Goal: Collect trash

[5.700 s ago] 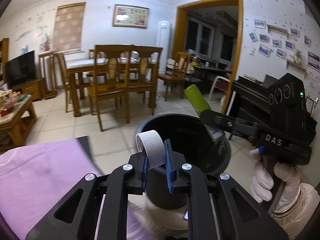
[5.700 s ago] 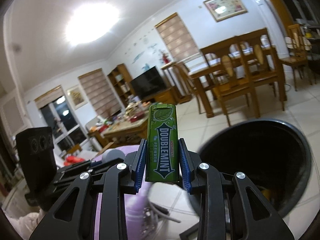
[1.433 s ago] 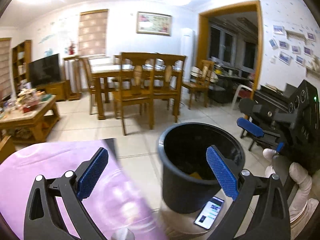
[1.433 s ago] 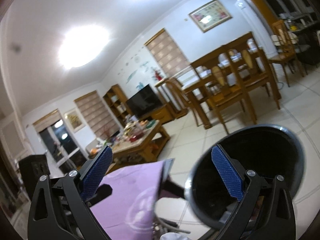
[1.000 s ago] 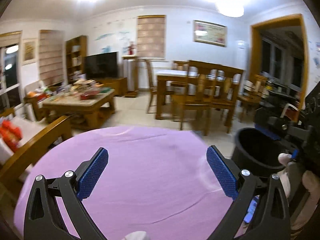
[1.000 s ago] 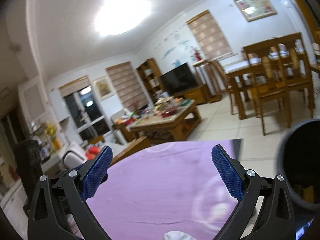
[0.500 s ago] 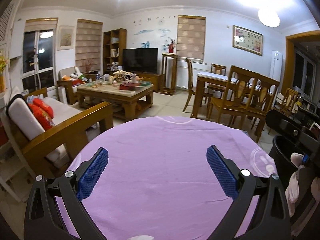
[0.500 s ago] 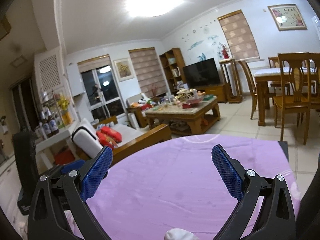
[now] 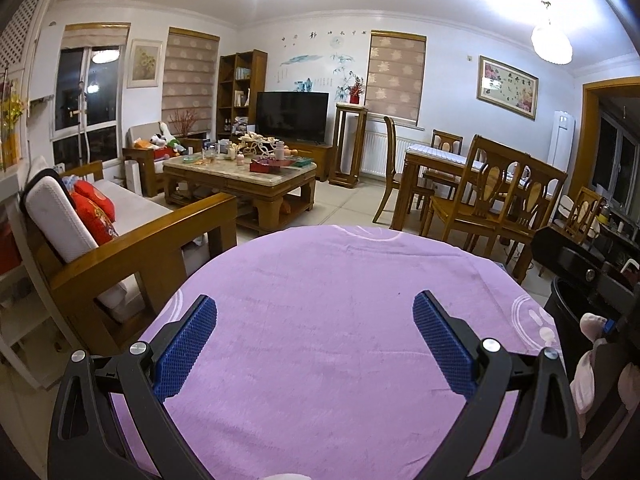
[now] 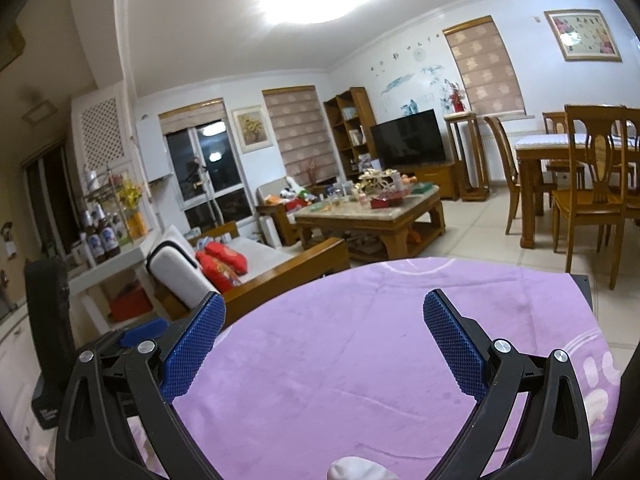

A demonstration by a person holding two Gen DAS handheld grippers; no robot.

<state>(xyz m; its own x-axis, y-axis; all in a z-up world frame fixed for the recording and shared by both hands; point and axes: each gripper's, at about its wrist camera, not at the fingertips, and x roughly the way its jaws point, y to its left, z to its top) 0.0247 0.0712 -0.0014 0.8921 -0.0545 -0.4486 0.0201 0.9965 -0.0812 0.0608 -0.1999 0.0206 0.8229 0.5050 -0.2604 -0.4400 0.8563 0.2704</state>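
My left gripper [image 9: 314, 334] is open over the purple tablecloth [image 9: 328, 320], with nothing between its blue pads. My right gripper [image 10: 324, 340] is also open and holds nothing above the same purple tablecloth [image 10: 360, 360]. The black trash bin [image 9: 558, 304] shows only as a dark sliver at the right edge of the left wrist view. It sits behind a gloved hand [image 9: 588, 360] and the right tool's black body [image 9: 576, 256]. The left tool's black body [image 10: 50, 340] stands at the left edge of the right wrist view. I see no trash item on the visible cloth.
A wooden sofa with red cushions [image 9: 96, 216] stands just left of the table. A cluttered coffee table [image 9: 240, 168] lies beyond it. Dining chairs and a dining table [image 9: 492, 196] stand at the far right, and a TV [image 9: 292, 116] is against the back wall.
Both grippers let go of the white cap and the green gum pack over the bin. They then swung left, open, from the bin to over the purple table.
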